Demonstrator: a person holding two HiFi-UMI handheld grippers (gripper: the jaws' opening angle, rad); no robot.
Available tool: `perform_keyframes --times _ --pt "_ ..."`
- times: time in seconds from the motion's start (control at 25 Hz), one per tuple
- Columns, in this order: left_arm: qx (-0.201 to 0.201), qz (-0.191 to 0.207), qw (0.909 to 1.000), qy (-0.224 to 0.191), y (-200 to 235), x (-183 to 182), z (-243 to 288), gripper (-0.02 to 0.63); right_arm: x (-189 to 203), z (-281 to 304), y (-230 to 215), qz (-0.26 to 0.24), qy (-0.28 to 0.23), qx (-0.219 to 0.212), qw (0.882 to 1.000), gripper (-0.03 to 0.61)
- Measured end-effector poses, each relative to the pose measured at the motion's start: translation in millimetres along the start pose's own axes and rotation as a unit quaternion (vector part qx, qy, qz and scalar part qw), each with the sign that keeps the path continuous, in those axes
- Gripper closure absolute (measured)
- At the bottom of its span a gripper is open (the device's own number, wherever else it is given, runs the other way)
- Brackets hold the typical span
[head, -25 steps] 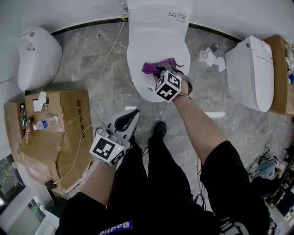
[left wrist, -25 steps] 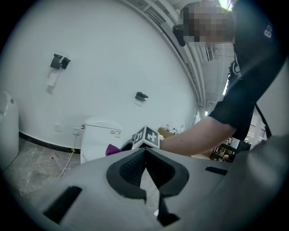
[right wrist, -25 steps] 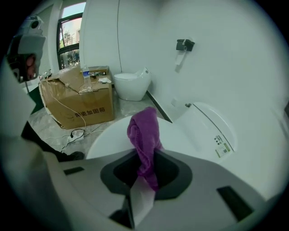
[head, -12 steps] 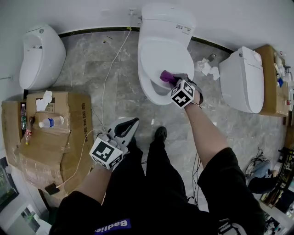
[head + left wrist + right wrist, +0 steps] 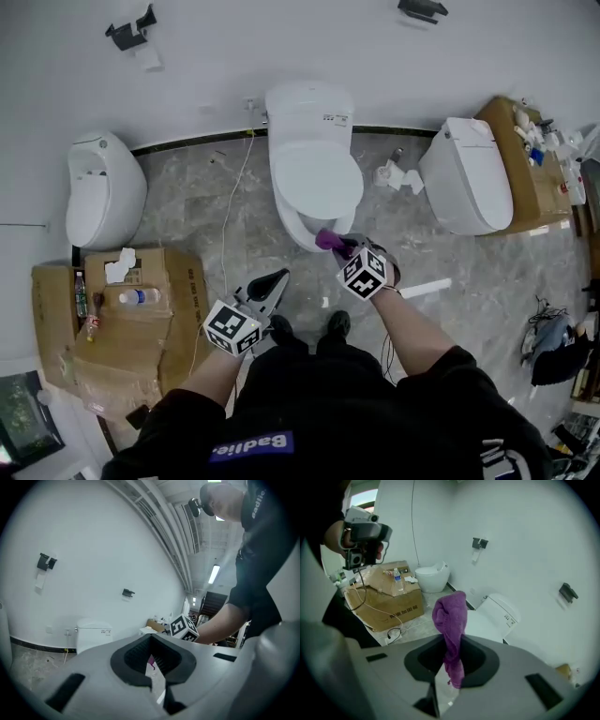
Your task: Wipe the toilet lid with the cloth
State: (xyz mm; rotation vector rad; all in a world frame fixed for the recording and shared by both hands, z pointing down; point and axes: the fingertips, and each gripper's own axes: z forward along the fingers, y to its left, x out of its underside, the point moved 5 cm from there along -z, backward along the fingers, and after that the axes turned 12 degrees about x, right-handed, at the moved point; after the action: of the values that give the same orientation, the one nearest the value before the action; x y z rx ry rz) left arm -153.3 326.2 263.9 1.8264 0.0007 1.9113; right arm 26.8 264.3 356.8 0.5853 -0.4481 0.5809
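The white toilet stands against the far wall with its lid down. My right gripper hangs above the floor just in front of the bowl's front edge, shut on the purple cloth. In the right gripper view the cloth sticks up bunched from between the jaws of that gripper, and the toilet lies beyond it. My left gripper is lower left of the toilet, shut and holding nothing. In the left gripper view, the left gripper points level at the toilet tank.
A second toilet stands at the left and a third at the right. A cardboard box with bottles on it sits at the lower left. A white cable runs over the marble floor. Paper scraps lie beside the middle toilet.
The right gripper has lifted the cloth off the toilet lid and drawn back past the bowl's front edge. The left gripper has risen too. The head view has pulled back and up.
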Motion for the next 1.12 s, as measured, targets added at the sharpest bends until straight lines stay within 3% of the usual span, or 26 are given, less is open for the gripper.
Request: perform_keyframes --times 0.2,0.32,0.44,0.56,0.96,1.12 --pt "0.010 0.016 0.9994 -0.027 -31 -57 17 0.598 -19 -67 -9 0.029 -0.054 -0.003 0.998 0.514" --pt "-0.001 0.008 0.9990 -0.044 -47 -80 24 0.598 -29 -110 -21 0.079 -0.094 -0.014 0.992 0.514" --pt "-0.016 -0.026 0.9979 -0.057 -57 -95 27 0.598 -40 -148 -30 0.136 -0.134 -0.024 0.981 0.514" --pt "-0.014 -0.044 0.9969 -0.064 -72 -105 30 0.598 -50 -186 -34 0.159 -0.176 -0.024 0.971 0.514" --pt "0.017 -0.014 0.9967 -0.079 -115 -136 36 0.598 -92 -273 -30 0.202 -0.330 -0.027 0.922 0.514" --pt "0.022 0.002 0.9970 -0.074 -126 -137 33 0.598 -94 -285 -21 0.196 -0.358 -0.032 0.913 0.514"
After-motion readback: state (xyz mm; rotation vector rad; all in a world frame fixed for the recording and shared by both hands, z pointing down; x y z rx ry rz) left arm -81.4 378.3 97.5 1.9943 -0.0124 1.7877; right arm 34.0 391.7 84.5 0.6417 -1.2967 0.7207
